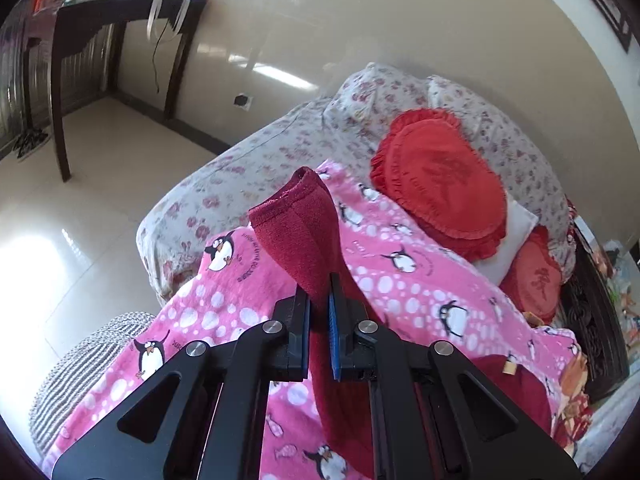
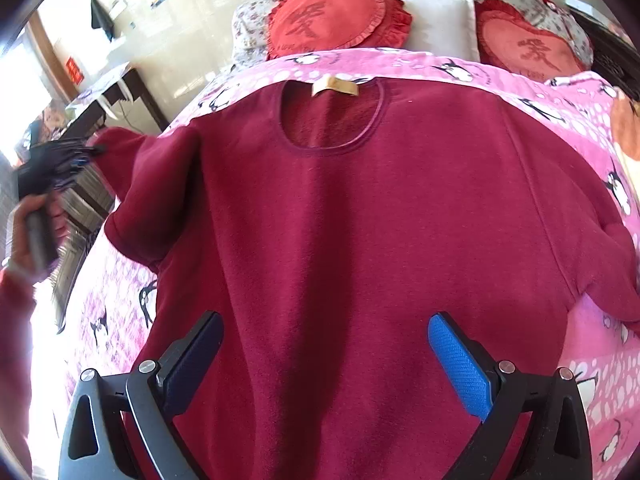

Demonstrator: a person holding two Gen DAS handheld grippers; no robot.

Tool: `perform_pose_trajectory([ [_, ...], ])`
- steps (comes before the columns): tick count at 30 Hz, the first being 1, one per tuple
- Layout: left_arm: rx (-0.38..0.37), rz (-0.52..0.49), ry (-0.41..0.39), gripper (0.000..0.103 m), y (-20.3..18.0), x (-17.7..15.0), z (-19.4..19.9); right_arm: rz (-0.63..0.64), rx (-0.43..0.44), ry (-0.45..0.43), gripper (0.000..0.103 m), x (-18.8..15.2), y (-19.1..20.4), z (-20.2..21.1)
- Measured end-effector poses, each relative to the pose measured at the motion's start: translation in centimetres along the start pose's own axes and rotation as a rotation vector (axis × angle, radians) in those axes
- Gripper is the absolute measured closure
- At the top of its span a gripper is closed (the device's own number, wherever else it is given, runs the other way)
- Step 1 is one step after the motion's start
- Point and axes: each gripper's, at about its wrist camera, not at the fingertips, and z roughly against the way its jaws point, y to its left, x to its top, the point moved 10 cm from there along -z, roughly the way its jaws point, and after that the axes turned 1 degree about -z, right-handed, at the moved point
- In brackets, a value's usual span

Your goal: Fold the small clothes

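Left gripper (image 1: 319,300): closed on the sleeve (image 1: 298,232), which is lifted off the blanket (image 1: 400,276).
Right gripper (image 2: 325,360): jaws wide, nothing between them, above the hem.
Sweater (image 2: 360,220): flat on the blanket, collar at 12 o'clock, held sleeve at 9 o'clock.
Pillows (image 2: 336,20): at 12 o'clock.

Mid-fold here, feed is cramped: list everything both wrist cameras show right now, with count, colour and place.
sweater: one, dark red, flat on the blanket, collar toward the pillows
sleeve: one, dark red, lifted off the bed
blanket: one, pink with penguins, over the bed
heart cushions: two, red, at the head of the bed
white pillow: one, between the cushions
table: one, dark, by the wall
striped pouf: one, grey, on the floor
left gripper: jaws shut on the sleeve
right gripper: jaws open above the sweater
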Motion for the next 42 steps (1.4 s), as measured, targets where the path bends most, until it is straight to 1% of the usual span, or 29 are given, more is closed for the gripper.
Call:
perform_pose_trajectory([
  [3, -0.086, -0.067, -0.034, 0.097, -4.4, 0.4, 4.7, -0.018, 0.020, -0.015, 0.001, 0.2, -0.4, 0.8],
  [6, -0.194, -0.142, -0.047, 0.097, -10.6, -0.3, 8.7, -0.030, 0.007, -0.046, 0.001, 0.7, -1.5, 2.1],
  [8, -0.283, -0.187, -0.036, 0.097, -15.3, -1.6, 10.6, -0.049, -0.002, -0.064, 0.001, 1.0, -2.7, 2.9],
  [10, -0.372, -0.241, -0.014, 0.097, -20.3, -3.9, 11.7, -0.083, -0.015, -0.093, 0.001, 1.5, -4.4, 4.1],
  [12, -0.454, -0.269, 0.030, 0.097, -25.0, -7.1, 11.7, -0.119, -0.031, -0.120, 0.001, 1.9, -6.3, 5.4],
  [14, -0.505, -0.292, 0.098, 0.097, -29.2, -11.3, 10.2, -0.148, -0.050, -0.141, 0.001, 2.2, -8.0, 6.5],
  [17, -0.516, -0.351, 0.209, 0.097, -33.7, -18.9, 6.7, -0.192, -0.091, -0.158, 0.001, 2.1, -10.9, 8.0],
  [19, -0.525, -0.429, 0.288, 0.095, -36.1, -24.2, 4.7, -0.226, -0.120, -0.157, 0.001, 1.7, -12.9, 8.7],
  [20, -0.517, -0.468, 0.329, 0.095, -36.8, -26.7, 3.5, -0.239, -0.129, -0.157, 0.001, 1.5, -13.7, 8.9],
  [22, -0.492, -0.532, 0.396, 0.095, -37.3, -30.6, 1.7, -0.270, -0.144, -0.154, 0.001, 1.2, -15.3, 9.3],
  [23, -0.481, -0.552, 0.418, 0.095, -37.2, -31.9, 1.3, -0.285, -0.147, -0.152, 0.001, 0.9, -16.1, 9.5],
  [24, -0.469, -0.561, 0.428, 0.094, -36.9, -32.6, 1.3, -0.293, -0.146, -0.152, 0.001, 0.7, -16.6, 9.7],
  [26, -0.463, -0.564, 0.432, 0.083, -36.0, -32.8, 2.2, -0.292, -0.146, -0.156, 0.001, 0.6, -17.1, 10.0],
  [27, -0.468, -0.565, 0.417, 0.079, -35.2, -32.3, 2.8, -0.285, -0.147, -0.159, 0.001, 0.7, -17.1, 9.9],
  [28, -0.461, -0.568, 0.387, 0.067, -34.3, -31.3, 3.4, -0.271, -0.144, -0.165, 0.001, 0.9, -16.9, 9.9],
  [29, -0.432, -0.573, 0.344, 0.049, -32.9, -30.3, 4.0, -0.254, -0.138, -0.170, 0.001, 1.2, -16.7, 9.8],
  [31, -0.359, -0.553, 0.250, 0.034, -29.7, -28.4, 4.6, -0.213, -0.124, -0.179, 0.001, 1.8, -15.8, 9.3],
  [32, -0.319, -0.525, 0.209, 0.033, -27.8, -27.4, 4.9, -0.190, -0.117, -0.181, 0.001, 2.3, -15.2, 9.0],
  [33, -0.273, -0.508, 0.194, 0.033, -26.1, -26.8, 4.8, -0.166, -0.118, -0.187, 0.001, 2.8, -14.7, 8.6],
  [35, -0.160, -0.484, 0.201, 0.033, -22.4, -26.5, 3.6, -0.097, -0.137, -0.191, 0.001, 4.1, -13.9, 7.3],
  [36, -0.109, -0.470, 0.210, 0.033, -20.8, -26.5, 2.9, -0.054, -0.153, -0.191, 0.003, 4.8, -13.4, 6.5],
  [37, -0.061, -0.448, 0.224, 0.033, -19.1, -26.6, 2.3, -0.019, -0.165, -0.191, 0.007, 5.3, -13.1, 5.9],
  [38, -0.032, -0.421, 0.243, 0.033, -17.7, -26.8, 1.6, 0.015, -0.178, -0.186, 0.020, 5.6, -12.8, 5.2],
  [39, -0.017, -0.398, 0.262, 0.033, -16.6, -26.9, 1.0, 0.045, -0.190, -0.174, 0.037, 5.8, -12.5, 4.5],
  [40, 0.006, -0.375, 0.283, 0.033, -15.6, -27.3, 0.4, 0.081, -0.200, -0.144, 0.046, 5.9, -12.3, 3.2],
  [41, 0.021, -0.361, 0.294, 0.033, -14.7, -27.5, 0.2, 0.096, -0.207, -0.119, 0.058, 5.8, -12.3, 2.4],
  [42, 0.025, -0.348, 0.297, 0.033, -14.2, -27.7, 0.0, 0.101, -0.225, -0.095, 0.059, 5.6, -12.7, 1.6],
])
